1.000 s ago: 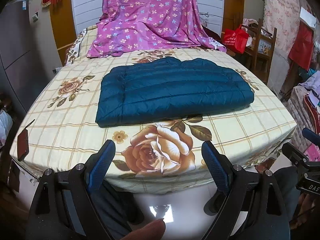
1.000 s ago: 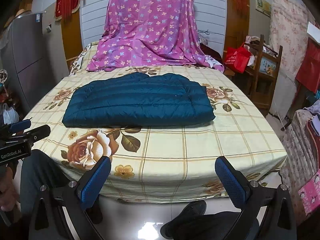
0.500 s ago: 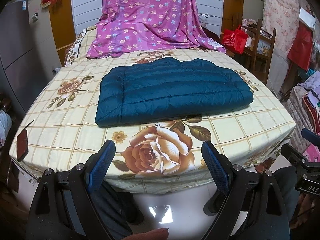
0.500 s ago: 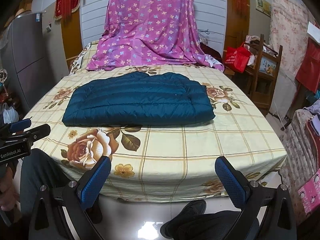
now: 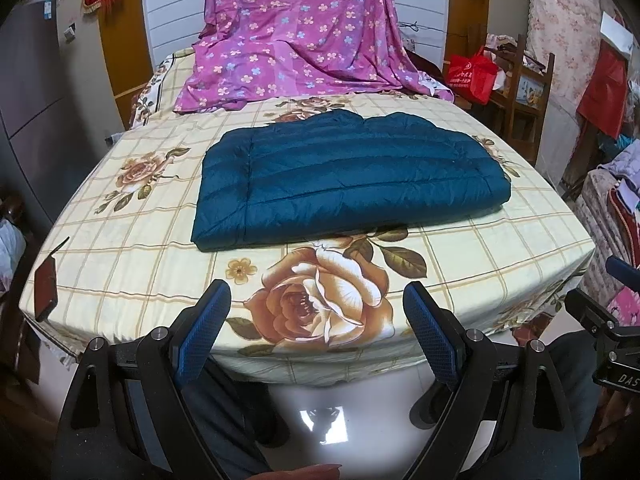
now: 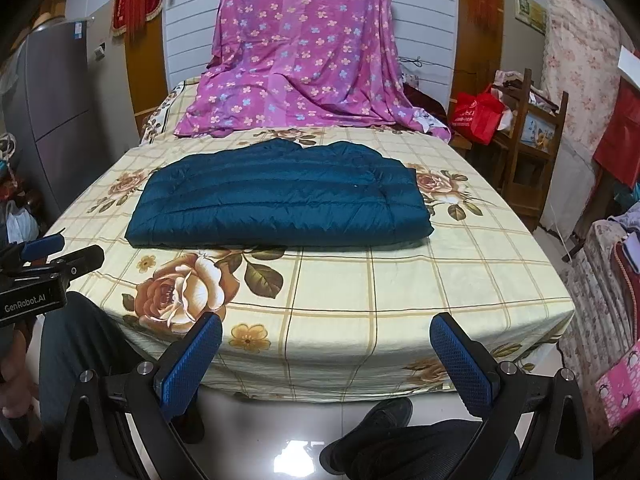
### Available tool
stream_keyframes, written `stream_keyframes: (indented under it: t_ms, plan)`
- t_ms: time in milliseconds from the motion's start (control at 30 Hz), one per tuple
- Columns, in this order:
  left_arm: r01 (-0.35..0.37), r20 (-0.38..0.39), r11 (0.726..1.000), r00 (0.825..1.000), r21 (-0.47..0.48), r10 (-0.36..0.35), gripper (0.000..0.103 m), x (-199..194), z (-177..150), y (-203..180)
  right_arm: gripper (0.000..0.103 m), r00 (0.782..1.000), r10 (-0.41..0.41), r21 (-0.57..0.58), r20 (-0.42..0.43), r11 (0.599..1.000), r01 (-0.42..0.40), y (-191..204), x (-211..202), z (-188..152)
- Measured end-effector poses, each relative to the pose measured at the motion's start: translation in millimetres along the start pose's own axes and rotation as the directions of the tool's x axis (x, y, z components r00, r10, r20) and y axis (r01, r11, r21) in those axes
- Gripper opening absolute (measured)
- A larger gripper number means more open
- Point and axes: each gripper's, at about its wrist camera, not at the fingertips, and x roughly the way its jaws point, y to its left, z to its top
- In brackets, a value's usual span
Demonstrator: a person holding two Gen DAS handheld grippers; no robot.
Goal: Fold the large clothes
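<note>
The folded teal puffer jacket (image 5: 344,180) lies flat mid-bed on the rose-print sheet (image 5: 132,248), below the purple floral cloth (image 5: 296,36), while the left gripper (image 5: 316,300) and right gripper (image 6: 326,332) hover off the bed's near edge, jaws wide and empty.

You get even, fairly bright indoor light from overhead in both views. A white glare patch sits on the glossy floor (image 5: 324,420) at bottom centre, and again in the right wrist view (image 6: 298,456). Focus is sharp in the middle. Fisheye bending curves straight lines, and the frame corners darken to black.
</note>
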Motion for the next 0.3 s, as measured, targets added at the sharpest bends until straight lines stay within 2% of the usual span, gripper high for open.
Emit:
stream_keyframes:
  t_ms: [133,300]
  plan:
    - [0.001,0.000,1.000,1.000,0.000,-0.001,0.088,0.5,-1.5,0.7,0.103,1.000,0.001,-0.001,-0.001,1.000,-0.001,1.2,-0.6,-0.4]
    - [-0.006,0.059,1.000,0.998,0.010,0.005,0.088,-8.4,-3.2,-0.1,0.103,1.000,0.000,-0.001,0.000,1.000,0.000,0.8,0.0,-0.6]
